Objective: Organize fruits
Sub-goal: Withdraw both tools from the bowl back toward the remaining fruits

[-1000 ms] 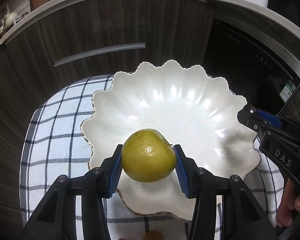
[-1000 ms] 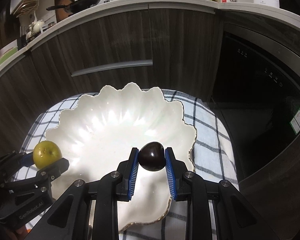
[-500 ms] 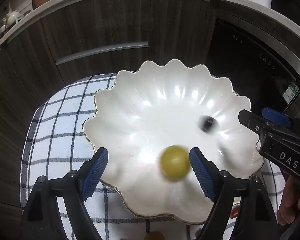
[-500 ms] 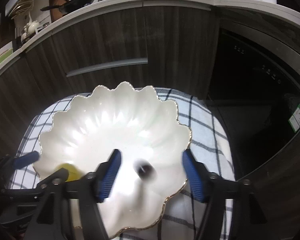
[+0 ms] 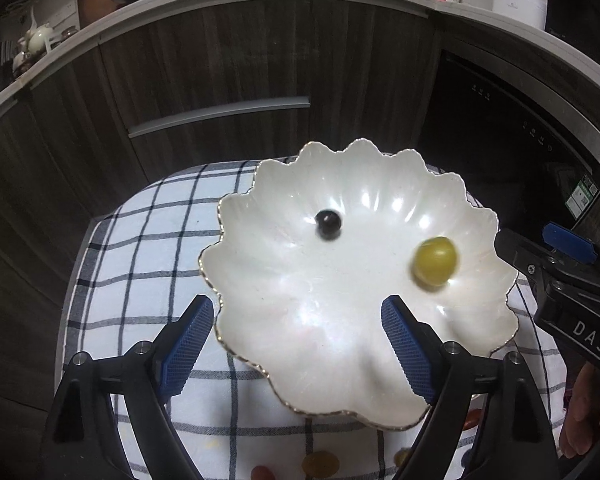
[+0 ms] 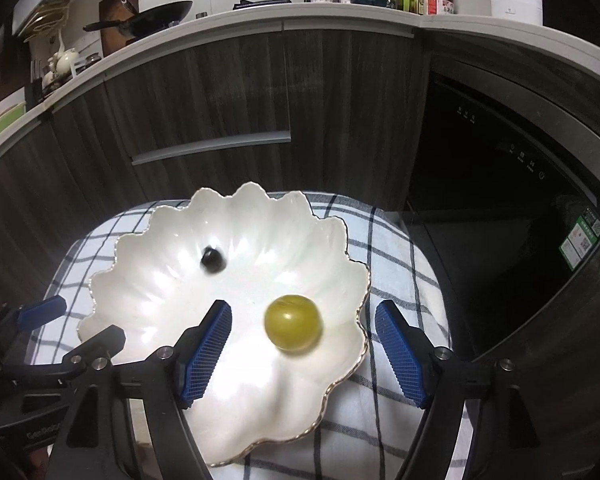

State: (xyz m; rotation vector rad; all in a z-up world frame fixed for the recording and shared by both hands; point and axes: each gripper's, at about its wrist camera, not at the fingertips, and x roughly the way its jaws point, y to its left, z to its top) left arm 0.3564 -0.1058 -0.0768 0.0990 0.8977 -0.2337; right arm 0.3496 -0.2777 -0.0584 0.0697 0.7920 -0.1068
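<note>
The left gripper (image 5: 296, 344) and the right gripper (image 6: 302, 356) both hang wide open and empty over the near side of the wavy white bowl (image 5: 260, 280). The blurry green fruit (image 5: 436, 262) near the right rim could roll out, since it looks like it is moving. A second ago each gripper held a fruit; now that one and the small dark fruit (image 5: 328, 224) farther back are loose in the bowl.

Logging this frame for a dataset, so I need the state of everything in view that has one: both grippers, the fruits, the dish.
left gripper: open, empty.
right gripper: open, empty.
green fruit: loose in the dish, motion-blurred.
dark fruit: loose in the dish, apart from the green one.
scalloped white dish: upright on the checked cloth.
</note>
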